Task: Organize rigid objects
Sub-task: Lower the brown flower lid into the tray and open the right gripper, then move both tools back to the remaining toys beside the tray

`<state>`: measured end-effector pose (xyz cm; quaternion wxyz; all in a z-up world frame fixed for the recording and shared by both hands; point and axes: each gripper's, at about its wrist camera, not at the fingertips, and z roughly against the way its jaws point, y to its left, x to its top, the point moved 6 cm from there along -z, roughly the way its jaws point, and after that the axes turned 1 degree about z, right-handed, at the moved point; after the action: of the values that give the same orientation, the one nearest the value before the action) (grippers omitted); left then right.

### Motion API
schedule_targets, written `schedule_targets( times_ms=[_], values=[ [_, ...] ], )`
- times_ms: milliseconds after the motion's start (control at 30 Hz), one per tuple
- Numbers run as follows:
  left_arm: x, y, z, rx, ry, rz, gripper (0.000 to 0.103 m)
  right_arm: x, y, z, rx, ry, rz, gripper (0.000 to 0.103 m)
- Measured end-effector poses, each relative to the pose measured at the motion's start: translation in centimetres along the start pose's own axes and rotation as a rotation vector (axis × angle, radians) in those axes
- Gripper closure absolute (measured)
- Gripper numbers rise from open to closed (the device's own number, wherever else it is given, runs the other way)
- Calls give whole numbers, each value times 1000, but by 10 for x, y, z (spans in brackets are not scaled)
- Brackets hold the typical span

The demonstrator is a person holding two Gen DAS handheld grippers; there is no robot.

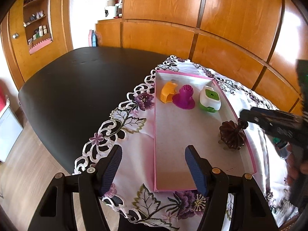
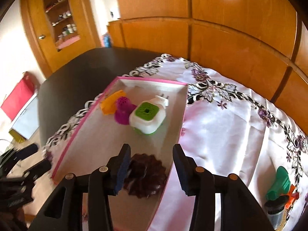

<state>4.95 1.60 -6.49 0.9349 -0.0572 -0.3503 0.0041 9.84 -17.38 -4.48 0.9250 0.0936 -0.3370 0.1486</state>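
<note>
Jaws of right gripper (image 2: 152, 165) apart, half-hiding brown dish (image 2: 146, 175).

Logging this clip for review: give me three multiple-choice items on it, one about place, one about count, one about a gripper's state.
1. Where does the dark brown fluted piece sit?
A. on the black tabletop
B. inside the pink-edged box
C. on the wooden floor

2. How many items lie in the box?
A. two
B. four
C. six

3. How is the right gripper?
A. open over the brown piece
B. shut on the green-and-white plug-in
C. out of view

Key: 1 B, it rests on the box floor near the right wall. 2 B, orange, magenta, green-and-white and brown. 3 A, the fingers stand apart.
</note>
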Motion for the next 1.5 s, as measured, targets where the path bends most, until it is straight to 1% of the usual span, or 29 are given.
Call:
schedule_targets(
  times_ms=[67,167,200,267,300,367,433,533,667,767,933,1033,1133,1167,1267,1367,1500],
  values=[
    [0,0,-1,-4,3,7,33,-8,8,7,-3,16,70,57],
    [-1,-2,-3,-10,9,5,33,-21,17,2,-23,48,153,57],
    [-2,-3,-4,-12,11,3,33,-22,18,-1,-45,50,172,58],
    [-3,-4,-4,-15,14,-2,33,-22,15,-10,-120,45,193,59],
    [-3,-4,-3,-15,14,-3,33,-20,13,-15,-121,46,184,64],
    [-3,-3,-3,-12,11,-1,33,-14,9,-24,-102,44,152,71],
    [-3,0,-3,-8,12,7,33,-7,5,-30,-117,29,144,73],
    [-4,1,-5,-6,18,9,33,3,0,-35,-121,8,120,73],
    [-6,-2,-6,-10,22,-1,33,9,-2,-40,-125,9,96,73],
    [-7,-3,-6,-11,24,-4,32,4,2,-39,-86,30,77,72],
    [-7,-4,-6,-10,23,-8,32,-6,11,-37,-65,49,85,66],
    [-7,-5,-5,-8,21,-10,32,-10,14,-32,-52,45,79,66],
    [-7,-6,-4,-8,17,-13,32,-9,12,-19,-39,21,64,65],
    [-6,-7,-3,-8,15,-15,32,-10,11,-15,-33,13,57,63],
    [-5,-9,-2,-11,12,-23,32,-10,2,2,-36,-16,41,62],
    [-5,-14,-1,-17,9,-35,32,-13,-15,18,-55,-35,14,62],
    [-5,-22,-1,-23,10,-56,32,-24,-56,38,-123,-47,-52,62]
  ],
)
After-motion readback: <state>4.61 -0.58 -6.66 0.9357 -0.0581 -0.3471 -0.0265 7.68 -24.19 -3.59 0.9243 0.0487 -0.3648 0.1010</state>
